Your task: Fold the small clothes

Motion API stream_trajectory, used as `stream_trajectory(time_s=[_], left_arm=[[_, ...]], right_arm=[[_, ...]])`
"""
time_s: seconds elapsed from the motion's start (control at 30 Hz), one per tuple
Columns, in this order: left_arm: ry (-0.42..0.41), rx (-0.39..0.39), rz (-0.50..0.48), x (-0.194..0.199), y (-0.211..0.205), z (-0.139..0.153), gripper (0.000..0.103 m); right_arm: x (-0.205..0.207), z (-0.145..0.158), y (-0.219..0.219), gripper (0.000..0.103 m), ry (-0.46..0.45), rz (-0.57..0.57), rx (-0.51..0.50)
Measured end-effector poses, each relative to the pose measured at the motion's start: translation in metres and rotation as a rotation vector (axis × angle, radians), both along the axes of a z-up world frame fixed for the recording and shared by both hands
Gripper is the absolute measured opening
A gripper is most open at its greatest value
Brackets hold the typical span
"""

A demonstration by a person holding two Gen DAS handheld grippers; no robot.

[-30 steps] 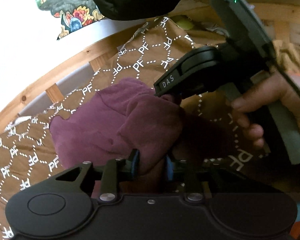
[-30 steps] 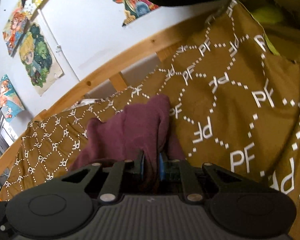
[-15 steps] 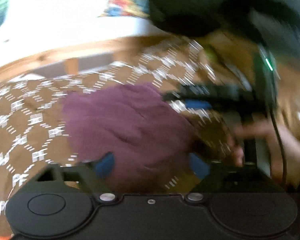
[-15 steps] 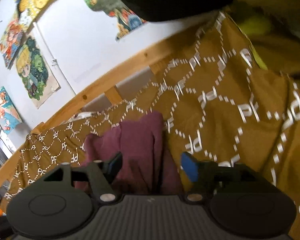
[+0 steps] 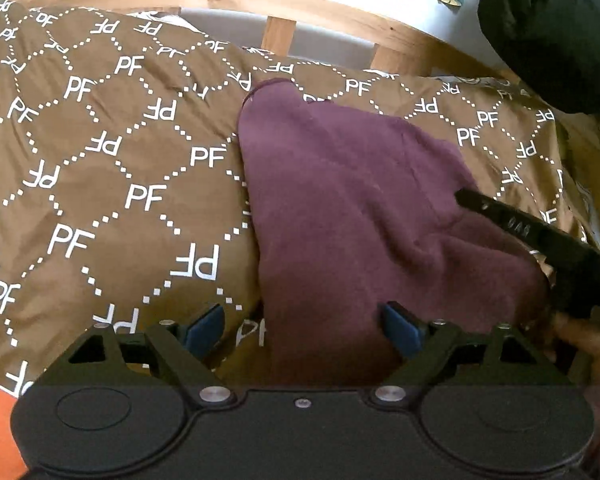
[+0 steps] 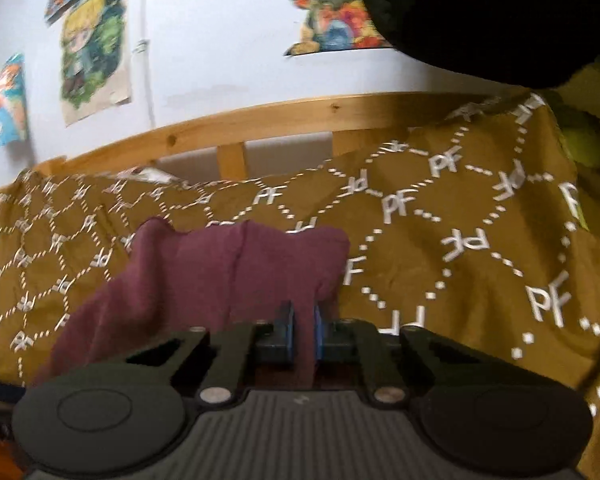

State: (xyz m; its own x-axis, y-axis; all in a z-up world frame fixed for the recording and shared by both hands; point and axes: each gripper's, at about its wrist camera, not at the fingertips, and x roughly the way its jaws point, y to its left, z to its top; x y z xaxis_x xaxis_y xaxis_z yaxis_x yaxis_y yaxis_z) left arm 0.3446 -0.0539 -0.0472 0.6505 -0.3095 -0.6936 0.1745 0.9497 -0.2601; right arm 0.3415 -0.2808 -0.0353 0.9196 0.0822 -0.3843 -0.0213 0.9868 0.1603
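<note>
A crumpled maroon fleece garment [image 5: 352, 208] lies on a brown bedspread printed with white "PF" letters and dotted diamonds [image 5: 100, 184], in front of a pale wooden bed rail [image 5: 284, 4]. The left gripper [image 5: 302, 326] is spread wide, its blue pads either side of the garment's near edge, holding nothing. The right gripper [image 6: 303, 330] is clenched on a fold of the garment [image 6: 220, 272]; its black finger [image 5: 516, 224] crosses the cloth's right side. Colourful cartoon posters [image 6: 92, 44] hang on the white wall [image 6: 220, 40]. A black padded mass [image 6: 500, 12] blocks the upper right.
</note>
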Motion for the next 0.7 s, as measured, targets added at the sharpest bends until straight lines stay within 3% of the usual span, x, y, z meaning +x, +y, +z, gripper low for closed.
stream_trajectory(time_s=[0.27, 0.4, 0.57, 0.7], left_arm=[[-0.003, 0.006, -0.039, -0.008, 0.007, -0.006, 0.087], [-0.009, 0.024, -0.042, -0.009, 0.004, -0.006, 0.087], [-0.011, 0.034, -0.037, -0.01, 0.003, -0.006, 0.088], [0.002, 0.046, -0.01, -0.008, 0.004, -0.006, 0.096]], right_arm=[[0.006, -0.017, -0.037, 0.01, 0.068, -0.031, 0.255], [0.005, -0.012, -0.034, 0.01, 0.059, -0.023, 0.202], [0.005, -0.013, -0.039, 0.012, 0.066, -0.018, 0.229], [0.005, -0.015, -0.045, 0.031, 0.077, -0.031, 0.242]])
